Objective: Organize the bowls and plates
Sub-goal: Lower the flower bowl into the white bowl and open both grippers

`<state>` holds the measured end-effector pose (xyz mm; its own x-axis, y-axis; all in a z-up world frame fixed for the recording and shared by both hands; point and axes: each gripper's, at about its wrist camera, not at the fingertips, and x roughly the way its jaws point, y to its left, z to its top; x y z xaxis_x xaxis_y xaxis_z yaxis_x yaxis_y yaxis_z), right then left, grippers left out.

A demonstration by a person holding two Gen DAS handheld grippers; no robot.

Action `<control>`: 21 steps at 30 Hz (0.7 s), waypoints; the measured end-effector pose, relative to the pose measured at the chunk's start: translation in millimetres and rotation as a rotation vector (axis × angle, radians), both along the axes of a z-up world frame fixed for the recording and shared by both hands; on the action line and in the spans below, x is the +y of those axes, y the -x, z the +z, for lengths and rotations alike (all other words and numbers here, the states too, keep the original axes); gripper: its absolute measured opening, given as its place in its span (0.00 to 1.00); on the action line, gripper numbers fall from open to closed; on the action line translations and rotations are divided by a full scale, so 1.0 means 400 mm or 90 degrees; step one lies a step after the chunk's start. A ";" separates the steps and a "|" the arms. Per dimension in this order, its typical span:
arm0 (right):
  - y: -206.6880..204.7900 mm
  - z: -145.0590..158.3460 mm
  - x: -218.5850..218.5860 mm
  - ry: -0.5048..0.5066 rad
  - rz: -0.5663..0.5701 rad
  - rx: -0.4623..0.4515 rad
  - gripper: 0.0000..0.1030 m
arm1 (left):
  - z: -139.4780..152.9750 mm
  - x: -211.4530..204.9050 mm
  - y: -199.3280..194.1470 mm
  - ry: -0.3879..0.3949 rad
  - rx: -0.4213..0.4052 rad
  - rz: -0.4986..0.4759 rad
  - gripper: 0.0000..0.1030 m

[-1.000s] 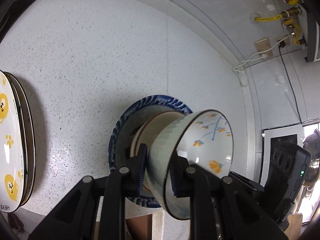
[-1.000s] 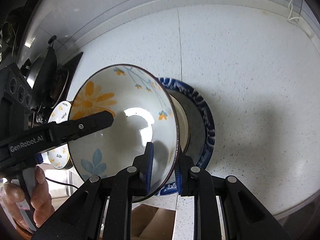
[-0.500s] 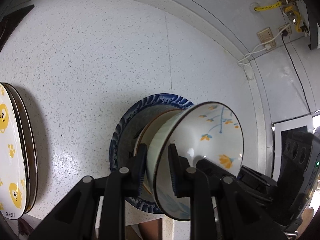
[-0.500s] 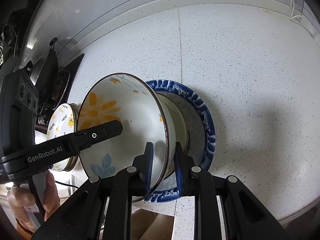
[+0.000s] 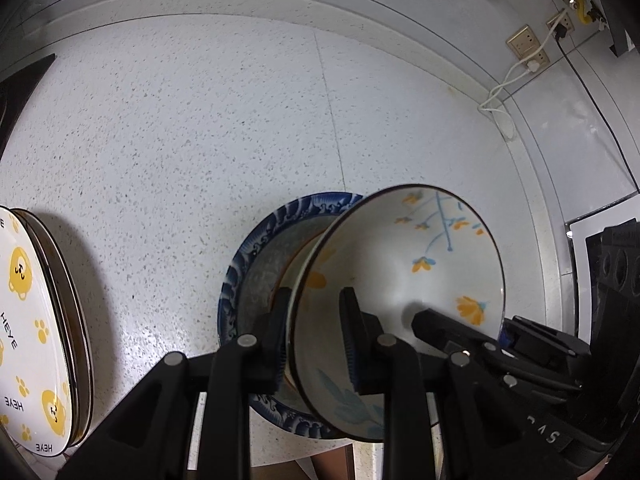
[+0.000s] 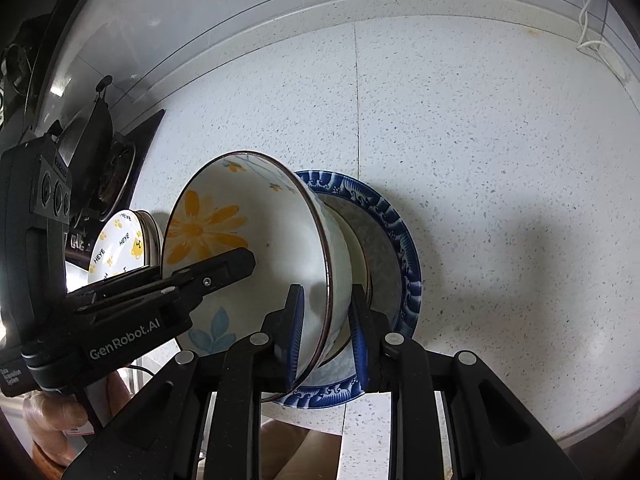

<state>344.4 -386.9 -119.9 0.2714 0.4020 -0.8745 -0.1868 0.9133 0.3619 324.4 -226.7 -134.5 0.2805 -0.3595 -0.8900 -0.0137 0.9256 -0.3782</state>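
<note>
Floral bowl [image 5: 400,280] was held at its rim by both tools, over the bowl stack on the blue-rimmed plate [image 5: 256,240]. It seemed nested in a cream bowl [image 6: 358,256] below, though full seating could not be confirmed.

Left gripper [image 5: 316,336]: fingers straddled the near rim, one pad inside, one outside; gaps were visible to the wall, so it was judged parted, not clamped. Right gripper [image 6: 326,332]: same straddle on the opposite rim, also judged loosened.

Handling, as judged: glazed ceramic, stiff, moderately heavy, slick under rubber pads, chip-prone at the thin rim. The rim wall was the only usable pinch point; two opposed grips were preferred to limit tilt. Contact with the lower bowl should be made gently.

Yellow-bear plates [image 5: 28,320] were seen stacked well apart on the speckled countertop [image 5: 200,120].
</note>
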 end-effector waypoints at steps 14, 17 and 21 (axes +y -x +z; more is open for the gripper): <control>0.004 0.031 -0.011 0.021 -0.009 -0.033 0.29 | 0.031 0.005 -0.025 0.015 -0.032 -0.041 0.55; 0.008 0.028 -0.010 0.021 -0.014 -0.037 0.32 | 0.041 0.009 -0.023 0.005 -0.046 -0.043 0.61; 0.014 0.029 -0.010 0.021 -0.018 -0.044 0.32 | 0.048 0.005 -0.023 -0.002 -0.056 -0.057 0.61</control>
<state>338.8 -390.8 -108.2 0.3421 0.3648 -0.8660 -0.1841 0.9297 0.3189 333.5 -224.7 -115.1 0.3241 -0.3843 -0.8644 0.1016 0.9226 -0.3721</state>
